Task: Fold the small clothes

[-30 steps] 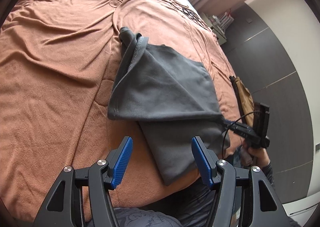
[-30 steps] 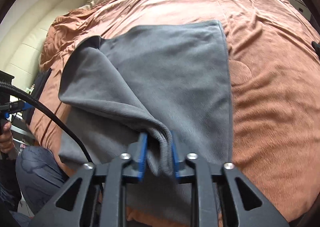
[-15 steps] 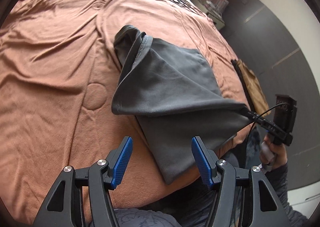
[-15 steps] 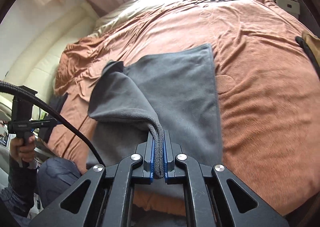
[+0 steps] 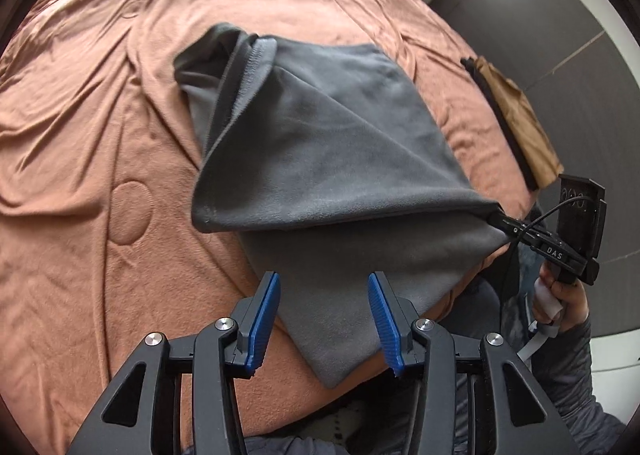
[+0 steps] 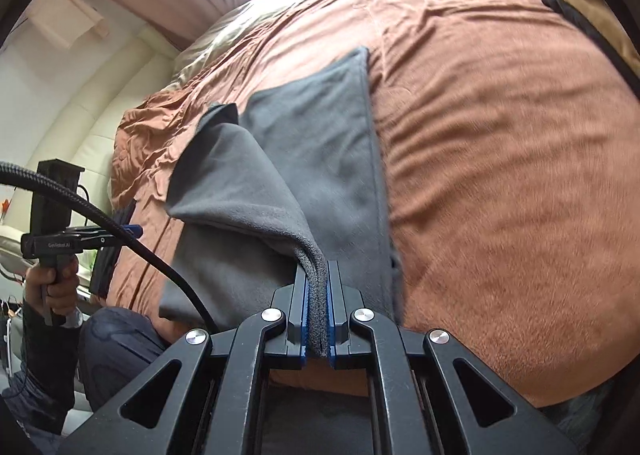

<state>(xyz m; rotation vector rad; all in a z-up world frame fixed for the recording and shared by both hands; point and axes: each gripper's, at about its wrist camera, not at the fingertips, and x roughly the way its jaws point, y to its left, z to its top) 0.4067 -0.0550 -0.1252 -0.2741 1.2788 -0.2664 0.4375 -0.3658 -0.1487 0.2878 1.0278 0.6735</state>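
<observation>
Left wrist view: the left gripper (image 5: 323,313) is held with its blue pads spread wide, nothing between them, above the near corner of the grey garment (image 5: 320,159). The garment is spread on the orange-brown bedspread (image 5: 80,115), one layer pulled up and across towards the right gripper (image 5: 505,222), by which its corner is pinched. A tan bag (image 5: 520,119) is seen at the bed's right edge.

Right wrist view: the right gripper (image 6: 317,319) is clamped on a doubled fold of the garment (image 6: 320,127). The left gripper (image 6: 128,231) is seen at left, gripped by a hand (image 6: 50,279).
</observation>
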